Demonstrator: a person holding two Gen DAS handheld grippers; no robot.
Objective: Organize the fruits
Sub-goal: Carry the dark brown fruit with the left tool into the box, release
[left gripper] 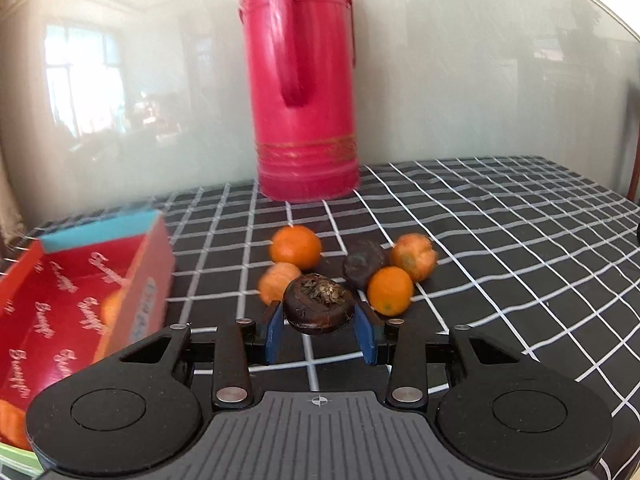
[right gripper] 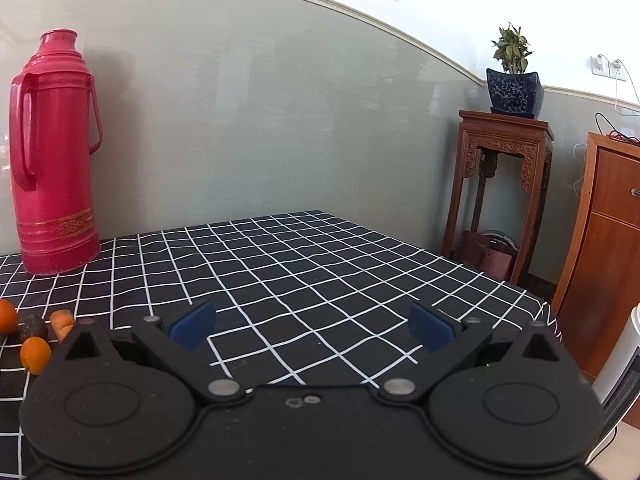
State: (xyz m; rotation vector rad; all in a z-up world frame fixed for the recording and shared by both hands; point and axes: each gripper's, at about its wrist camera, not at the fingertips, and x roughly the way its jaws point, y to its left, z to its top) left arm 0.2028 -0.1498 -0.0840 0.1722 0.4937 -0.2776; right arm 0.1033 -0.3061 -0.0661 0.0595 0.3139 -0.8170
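My left gripper (left gripper: 319, 326) is pinching a dark brown fruit (left gripper: 319, 305) at centre frame; my right gripper (right gripper: 312, 326) is hanging spread. Oranges (left gripper: 296, 248) are lying behind on the black checked tablecloth (left gripper: 500, 240), a red box (left gripper: 80, 292) at left, a red thermos (left gripper: 304, 92) against the grey-green wall (right gripper: 280, 120).

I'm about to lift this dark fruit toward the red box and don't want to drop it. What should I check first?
1. Left gripper blue fingers pressing both sides of the dark brown round fruit: ok.
2. Fruit seated deep in the fingers: not ok, it sits at the tips.
3. Neighbouring orange tangerines clear of the fingers: cannot tell.
4. Open red cardboard box has room: ok.
5. Right gripper open, clear of the fruit: ok.
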